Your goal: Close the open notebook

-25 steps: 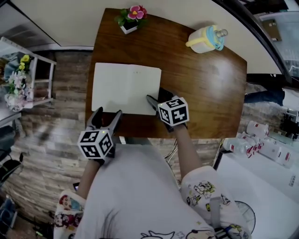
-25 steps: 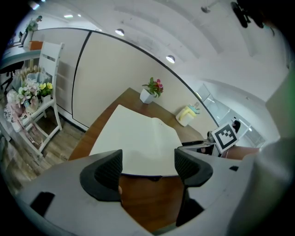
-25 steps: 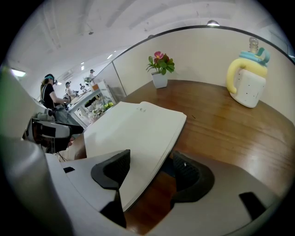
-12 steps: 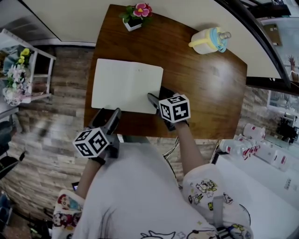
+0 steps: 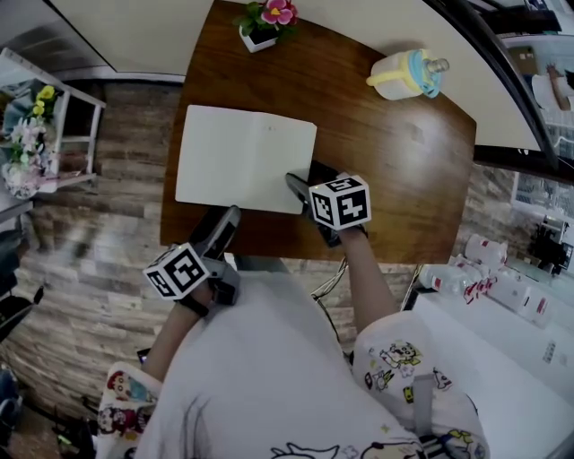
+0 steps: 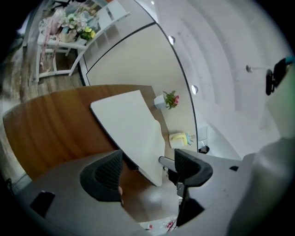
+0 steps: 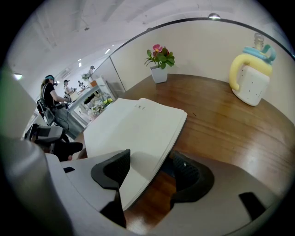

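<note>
The open notebook [image 5: 244, 157] lies flat on the brown table [image 5: 395, 170], blank white pages up. My right gripper [image 5: 305, 180] is at its near right corner. In the right gripper view that gripper [image 7: 150, 173] stands open, one jaw over the right-hand page [image 7: 138, 124], the other outside the page edge, low by the table. My left gripper [image 5: 218, 220] is open at the table's front edge, just short of the notebook's near edge. In the left gripper view the notebook's near corner [image 6: 131, 129] shows between the left gripper's [image 6: 147, 168] jaws, untouched.
A small potted flower [image 5: 266, 22] stands at the table's far edge. A yellow and blue jug [image 5: 404, 73] sits at the far right. A white shelf with flowers [image 5: 31, 143] stands on the floor to the left. White counters with bottles [image 5: 489, 278] are at the right.
My left gripper has shifted a little right and closer to the notebook's near edge. The right gripper has stayed at the notebook's right corner, open.
</note>
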Action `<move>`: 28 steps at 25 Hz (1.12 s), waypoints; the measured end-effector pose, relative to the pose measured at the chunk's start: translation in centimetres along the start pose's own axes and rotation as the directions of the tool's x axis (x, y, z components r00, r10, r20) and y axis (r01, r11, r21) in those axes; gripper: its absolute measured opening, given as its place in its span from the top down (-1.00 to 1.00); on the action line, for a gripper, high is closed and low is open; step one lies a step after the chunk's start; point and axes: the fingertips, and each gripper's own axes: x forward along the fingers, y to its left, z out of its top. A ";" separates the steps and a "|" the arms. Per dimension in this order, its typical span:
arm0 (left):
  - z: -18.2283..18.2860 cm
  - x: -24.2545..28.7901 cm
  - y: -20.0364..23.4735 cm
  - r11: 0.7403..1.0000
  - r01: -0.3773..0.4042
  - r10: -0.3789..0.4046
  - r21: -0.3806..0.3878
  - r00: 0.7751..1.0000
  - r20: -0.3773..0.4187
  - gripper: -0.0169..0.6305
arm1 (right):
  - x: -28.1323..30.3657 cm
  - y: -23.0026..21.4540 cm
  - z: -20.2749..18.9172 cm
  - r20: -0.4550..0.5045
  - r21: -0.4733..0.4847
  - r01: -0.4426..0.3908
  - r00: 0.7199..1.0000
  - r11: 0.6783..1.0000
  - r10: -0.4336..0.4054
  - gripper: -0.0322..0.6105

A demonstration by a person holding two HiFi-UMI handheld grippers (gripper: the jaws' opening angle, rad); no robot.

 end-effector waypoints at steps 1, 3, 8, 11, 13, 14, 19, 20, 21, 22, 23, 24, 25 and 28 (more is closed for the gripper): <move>-0.2 0.1 0.0 1.000 0.004 -0.004 -0.024 1.000 0.000 -0.07 | 0.0 0.0 0.0 -0.001 0.000 0.000 1.000 1.000 0.000 0.05; -0.4 0.2 0.5 0.998 0.005 -0.005 -0.067 1.000 0.003 -0.07 | 0.1 0.1 0.0 0.000 0.000 0.001 1.000 1.000 -0.001 0.05; -0.8 0.7 1.0 0.989 0.001 0.000 -0.151 1.000 0.004 -0.08 | -0.1 0.0 -0.1 0.001 0.004 0.008 1.000 1.000 -0.008 0.05; -0.6 1.0 0.6 0.982 0.029 -0.024 -0.189 0.999 0.030 -0.08 | -0.1 0.1 -0.1 -0.006 0.003 0.006 1.000 1.000 -0.006 0.05; -0.6 1.2 0.4 0.975 0.036 -0.026 -0.221 0.999 0.047 -0.08 | -0.2 0.1 0.0 -0.009 -0.002 0.003 1.000 1.000 -0.003 0.05; -0.6 1.3 0.4 0.973 0.037 -0.026 -0.229 0.998 0.052 -0.08 | -0.2 0.0 0.0 -0.010 -0.008 0.001 1.000 1.000 -0.001 0.05; -0.1 1.3 0.3 0.982 0.057 -0.048 -0.179 0.997 0.055 -0.08 | -0.2 0.1 -0.1 -0.018 -0.046 -0.014 1.000 0.999 0.014 0.05; 0.0 1.3 0.3 0.985 0.057 -0.048 -0.166 0.997 0.056 -0.08 | -0.2 0.1 -0.2 -0.023 -0.050 -0.017 1.000 0.999 0.016 0.05; 0.1 1.2 0.4 0.987 0.051 -0.043 -0.152 0.998 0.056 -0.08 | -0.2 0.1 -0.2 -0.026 -0.054 -0.020 0.999 0.998 0.019 0.05; 0.2 1.1 0.5 0.990 0.042 -0.035 -0.137 0.998 0.055 -0.08 | -0.2 0.1 -0.2 -0.028 -0.056 -0.023 0.999 0.998 0.021 0.05; 0.5 0.9 0.6 0.992 0.036 -0.029 -0.124 0.998 0.058 -0.08 | -0.2 0.1 -0.2 -0.028 -0.059 -0.024 0.999 0.998 0.023 0.05; 0.8 0.8 0.7 0.993 0.035 -0.028 -0.113 0.998 0.063 -0.08 | -0.2 0.1 -0.2 -0.027 -0.060 -0.025 0.999 0.998 0.024 0.05; 1.2 0.6 0.8 0.994 0.034 -0.027 -0.102 0.997 0.070 -0.08 | -0.2 0.1 -0.2 -0.027 -0.061 -0.026 0.999 0.998 0.025 0.05; 2.4 -0.1 1.4 0.997 0.015 -0.008 -0.075 0.996 0.092 -0.08 | -0.2 0.1 -0.3 -0.029 -0.064 -0.030 0.999 0.998 0.028 0.05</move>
